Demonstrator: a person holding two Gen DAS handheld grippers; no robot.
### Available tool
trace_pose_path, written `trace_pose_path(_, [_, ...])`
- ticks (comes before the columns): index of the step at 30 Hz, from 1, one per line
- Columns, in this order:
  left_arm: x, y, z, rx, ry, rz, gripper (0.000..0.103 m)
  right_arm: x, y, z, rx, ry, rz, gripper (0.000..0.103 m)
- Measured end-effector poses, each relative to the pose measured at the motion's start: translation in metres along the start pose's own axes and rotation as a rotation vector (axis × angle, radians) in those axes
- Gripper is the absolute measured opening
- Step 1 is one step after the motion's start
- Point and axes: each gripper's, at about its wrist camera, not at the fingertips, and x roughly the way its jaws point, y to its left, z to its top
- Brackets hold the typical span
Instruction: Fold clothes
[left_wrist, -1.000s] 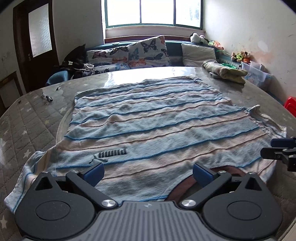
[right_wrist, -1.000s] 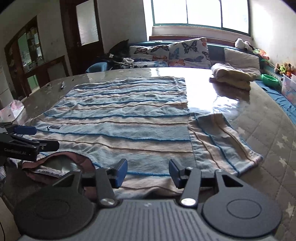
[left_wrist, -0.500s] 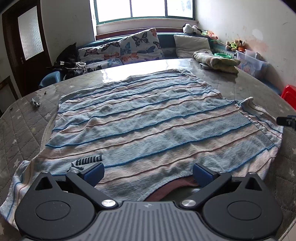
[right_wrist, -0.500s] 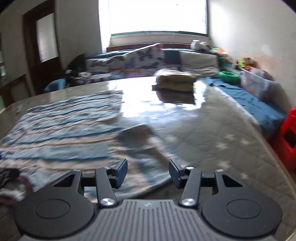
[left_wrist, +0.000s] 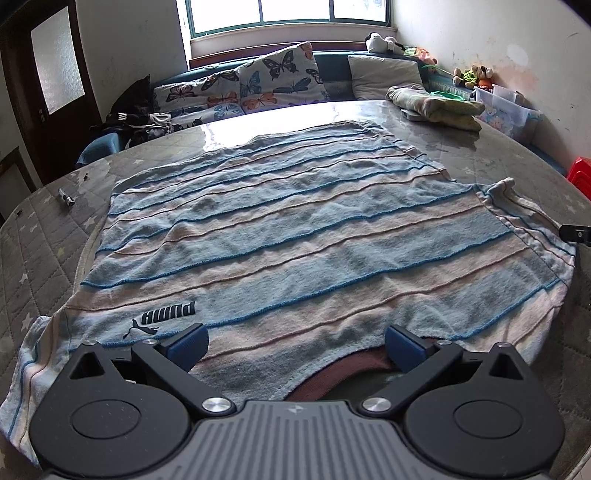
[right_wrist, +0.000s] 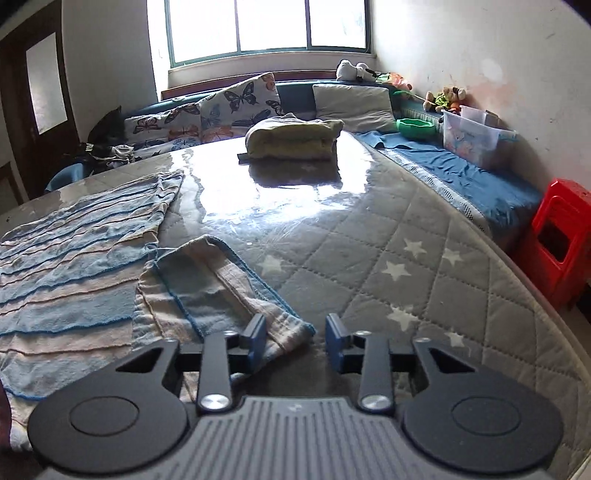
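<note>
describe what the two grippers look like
Both alike: the left gripper and the right gripper have black linkage arms with silver pivot bolts, round black discs either side, a ribbed grey body and blue finger pads. No cables or sleeves show.

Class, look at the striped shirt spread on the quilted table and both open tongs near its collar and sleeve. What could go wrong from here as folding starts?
1. The right tongs straddle only the sleeve cuff's edge; a shallow pinch may slip.
2. The left tongs hang over the collar; they might catch one layer only, bunching the striped shirt.
3. The glossy table may let the fabric slide when pulled.
</note>
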Motion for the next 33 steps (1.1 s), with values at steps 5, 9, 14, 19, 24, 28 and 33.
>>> trace_pose_path(5, [-0.002,0.007,-0.001,-0.015,-0.004,0.013,0.103,-0.007,0.002,0.003,0.031,-0.015,0.032,0.011])
trace_pose_path(9, [-0.004,0.014,-0.002,-0.029,-0.011,0.024,0.103,-0.017,0.004,0.008,0.056,-0.041,0.069,0.007])
trace_pose_path(14, [-0.006,0.024,-0.003,-0.053,-0.017,0.035,0.103,-0.047,0.025,0.023,0.031,-0.105,0.168,0.007])
trace_pose_path(19, [-0.010,0.033,-0.005,-0.072,-0.030,0.042,0.103,-0.065,0.064,0.029,-0.044,-0.109,0.291,0.007])
trace_pose_path(24, [-0.014,0.042,-0.008,-0.090,-0.034,0.054,0.103,-0.065,0.111,0.018,-0.135,-0.059,0.397,0.007])
trace_pose_path(28, [-0.014,0.048,-0.009,-0.099,-0.033,0.064,0.103,-0.054,0.137,0.002,-0.183,0.008,0.435,0.007])
trace_pose_path(33, [-0.015,0.051,-0.005,-0.106,-0.042,0.074,0.103,-0.047,0.145,-0.008,-0.190,0.072,0.490,0.016])
